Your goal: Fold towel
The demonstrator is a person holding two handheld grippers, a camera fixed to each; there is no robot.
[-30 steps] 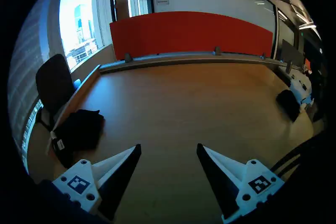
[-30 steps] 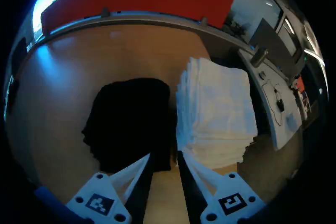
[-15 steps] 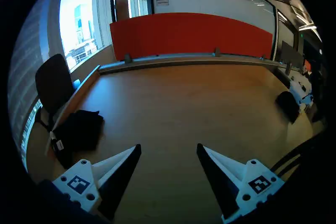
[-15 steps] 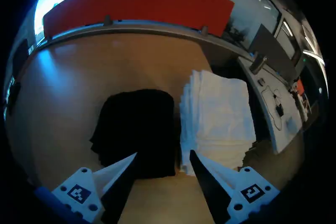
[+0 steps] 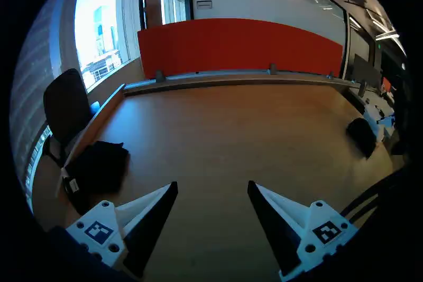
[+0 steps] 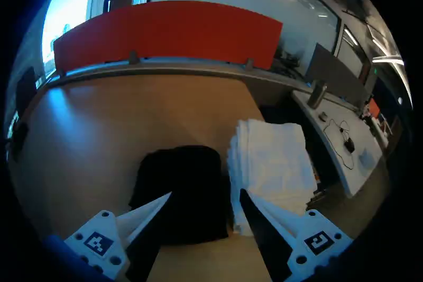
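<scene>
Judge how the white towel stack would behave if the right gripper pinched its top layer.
The stack of white folded towels shows many soft layered edges, so a pinched layer would probably droop limp. Pushed sideways, the pile would likely shear rather than slide whole on the wooden table.

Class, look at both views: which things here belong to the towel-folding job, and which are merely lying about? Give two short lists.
Belong to the job: white towel stack, black folded cloth pile, open right gripper, open left gripper, wooden table.

Lying about: black bag, office chair, red divider, neighbouring grey desk.
</scene>
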